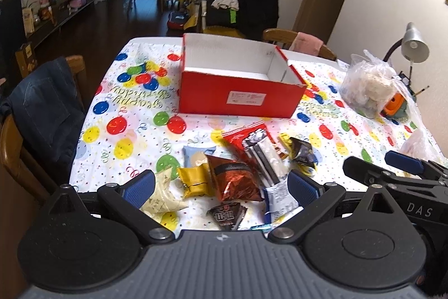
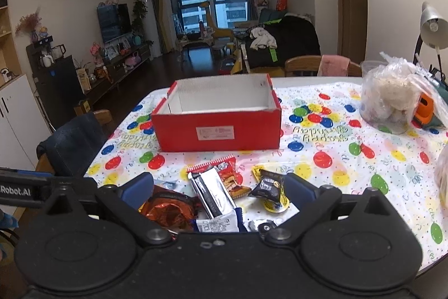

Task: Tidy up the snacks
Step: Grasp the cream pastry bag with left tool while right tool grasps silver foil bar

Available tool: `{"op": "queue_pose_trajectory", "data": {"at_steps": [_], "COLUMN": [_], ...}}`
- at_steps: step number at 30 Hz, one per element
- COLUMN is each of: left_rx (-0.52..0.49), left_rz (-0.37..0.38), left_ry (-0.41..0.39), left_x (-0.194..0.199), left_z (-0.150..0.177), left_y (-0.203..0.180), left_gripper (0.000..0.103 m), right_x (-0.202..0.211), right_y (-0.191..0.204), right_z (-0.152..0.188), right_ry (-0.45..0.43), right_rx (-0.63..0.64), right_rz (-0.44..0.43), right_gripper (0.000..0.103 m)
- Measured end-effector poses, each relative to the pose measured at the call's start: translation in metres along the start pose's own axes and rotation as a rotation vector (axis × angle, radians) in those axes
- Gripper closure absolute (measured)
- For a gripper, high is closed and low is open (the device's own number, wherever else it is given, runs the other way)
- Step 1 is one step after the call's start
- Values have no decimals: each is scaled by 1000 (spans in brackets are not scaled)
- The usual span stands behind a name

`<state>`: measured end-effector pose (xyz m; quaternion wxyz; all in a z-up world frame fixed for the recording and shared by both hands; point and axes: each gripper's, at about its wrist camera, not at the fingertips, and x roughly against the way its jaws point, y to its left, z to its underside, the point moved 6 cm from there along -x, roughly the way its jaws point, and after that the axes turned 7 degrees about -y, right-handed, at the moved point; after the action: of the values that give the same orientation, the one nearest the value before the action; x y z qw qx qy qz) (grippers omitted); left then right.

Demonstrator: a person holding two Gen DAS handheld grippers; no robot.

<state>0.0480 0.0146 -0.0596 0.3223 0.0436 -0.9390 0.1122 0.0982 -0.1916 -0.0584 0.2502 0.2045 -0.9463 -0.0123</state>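
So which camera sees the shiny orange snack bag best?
The left wrist view. There the shiny orange snack bag shows whole, lying in the pile between the open left gripper's fingers. In the right wrist view the bag is partly hidden behind the right gripper's finger and body.

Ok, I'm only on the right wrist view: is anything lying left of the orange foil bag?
Observer: Yes, a gold packet right beside the orange foil bag.
Operator: Anything beyond that?
Observer: A cream packet, next to the left finger of the left tool.
Operator: Is that tool open?
Observer: Yes, wide open, holding nothing.
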Motion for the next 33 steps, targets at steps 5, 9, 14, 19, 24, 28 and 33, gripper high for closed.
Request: {"op": "queue_pose_trajectory", "data": {"at_steps": [5, 9, 14, 19, 24, 28, 33], "left_rx": [54, 127, 207, 193, 289, 309, 327], "left_rz": [-25, -42, -60, -42, -85, -143, -191], "left_ry": [63, 143, 222, 288, 321, 332, 358], "left_x": [-17, -35, -58, -78, -95, -109, -125], "left_z": [6, 17, 27, 35, 40, 41, 47], "left_y": [17, 38, 63, 77, 97, 103, 108], "left_gripper": [2, 2, 2, 2, 2, 3, 12], "right_x": [-13, -32, -50, -68, -96, -119, -145], "right_y": [-2, -2, -3, -2, -2, 3, 13], "right_z": [9, 24, 39, 38, 33, 37, 48], "right_ry": [36, 101, 164, 172, 183, 210, 255], "right_rx": [23, 69, 95, 162, 190, 229, 295], "right_rz": [-3, -26, -51, -111, -122, -143, -161], "right_gripper": [5, 7, 8, 10, 19, 25, 34]}}
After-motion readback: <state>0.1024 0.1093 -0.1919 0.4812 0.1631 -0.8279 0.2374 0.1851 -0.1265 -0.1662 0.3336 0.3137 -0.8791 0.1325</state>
